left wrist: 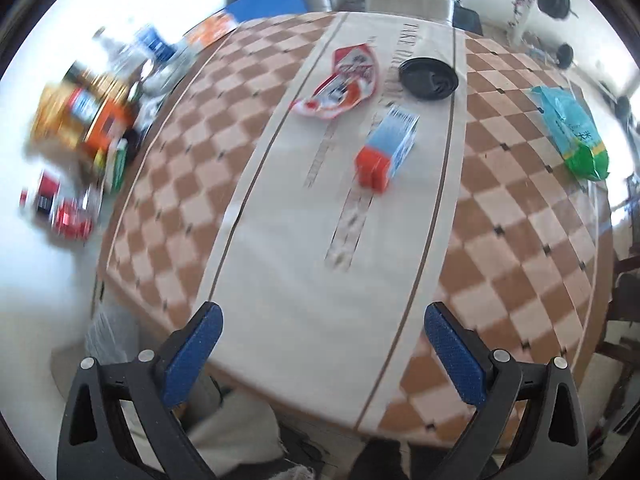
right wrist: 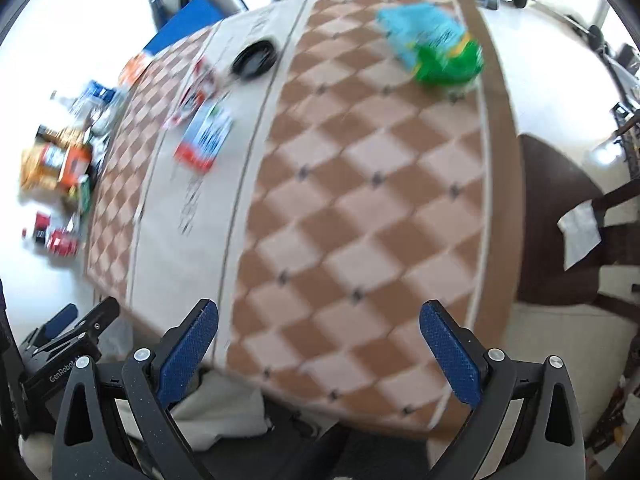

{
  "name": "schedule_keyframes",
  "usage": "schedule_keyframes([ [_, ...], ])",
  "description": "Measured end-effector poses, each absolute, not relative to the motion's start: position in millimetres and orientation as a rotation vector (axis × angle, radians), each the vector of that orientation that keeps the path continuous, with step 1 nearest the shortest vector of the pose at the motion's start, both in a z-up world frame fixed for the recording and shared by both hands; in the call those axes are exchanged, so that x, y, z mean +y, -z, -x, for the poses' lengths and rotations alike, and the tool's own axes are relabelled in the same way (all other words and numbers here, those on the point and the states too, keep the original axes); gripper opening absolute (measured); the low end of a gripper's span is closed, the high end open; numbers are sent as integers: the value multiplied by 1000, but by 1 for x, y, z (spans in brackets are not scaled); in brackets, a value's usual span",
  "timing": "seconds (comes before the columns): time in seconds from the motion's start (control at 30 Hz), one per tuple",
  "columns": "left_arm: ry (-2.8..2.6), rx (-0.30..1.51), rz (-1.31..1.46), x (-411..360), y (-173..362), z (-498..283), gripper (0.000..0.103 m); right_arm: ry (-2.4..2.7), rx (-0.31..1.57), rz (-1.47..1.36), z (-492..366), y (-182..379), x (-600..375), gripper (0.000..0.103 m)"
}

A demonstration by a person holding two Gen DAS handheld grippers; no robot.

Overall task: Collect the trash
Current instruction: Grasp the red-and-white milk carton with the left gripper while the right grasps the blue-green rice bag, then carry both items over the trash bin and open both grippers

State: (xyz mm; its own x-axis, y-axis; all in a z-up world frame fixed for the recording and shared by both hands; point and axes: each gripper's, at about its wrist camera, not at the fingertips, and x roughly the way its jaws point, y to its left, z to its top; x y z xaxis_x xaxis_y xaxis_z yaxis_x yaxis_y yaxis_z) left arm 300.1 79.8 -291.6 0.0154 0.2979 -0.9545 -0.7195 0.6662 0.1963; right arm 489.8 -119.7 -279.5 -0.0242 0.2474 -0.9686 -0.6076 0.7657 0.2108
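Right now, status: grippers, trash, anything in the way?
Left gripper open, empty. Right gripper open, empty. Trash untouched on table: wrapper, carton, black lid, green bag. Nothing in the way.

A red-and-white wrapper [left wrist: 340, 80], a blue-and-red carton [left wrist: 386, 148] and a blue-green bag [left wrist: 572, 132] are lying apart on the table, far side.

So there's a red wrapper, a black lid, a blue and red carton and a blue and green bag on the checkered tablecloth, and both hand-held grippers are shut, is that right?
Not quite: both are open and empty. The left wrist view shows the left hand-held gripper spread wide, the right wrist view the right hand-held gripper likewise. The red wrapper, black lid, carton and bag do lie on the tablecloth.
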Motion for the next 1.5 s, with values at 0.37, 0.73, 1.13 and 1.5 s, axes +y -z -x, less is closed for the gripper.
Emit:
schedule_keyframes([
  [0.37, -634, 1541, 310, 152, 375, -432, 78, -526, 1437, 464, -699, 322, -39, 103],
  [0.73, -627, 1562, 460, 171, 390, -435, 35, -492, 1508, 609, -733, 397, 24, 103],
  [1.13, -766, 1444, 622, 163, 369, -375, 28, -452, 1400, 563, -713, 386, 16, 77],
  [1.5, -758, 1289, 643, 105, 305, -291, 28, -591, 1359, 454, -595, 328, -26, 77],
])
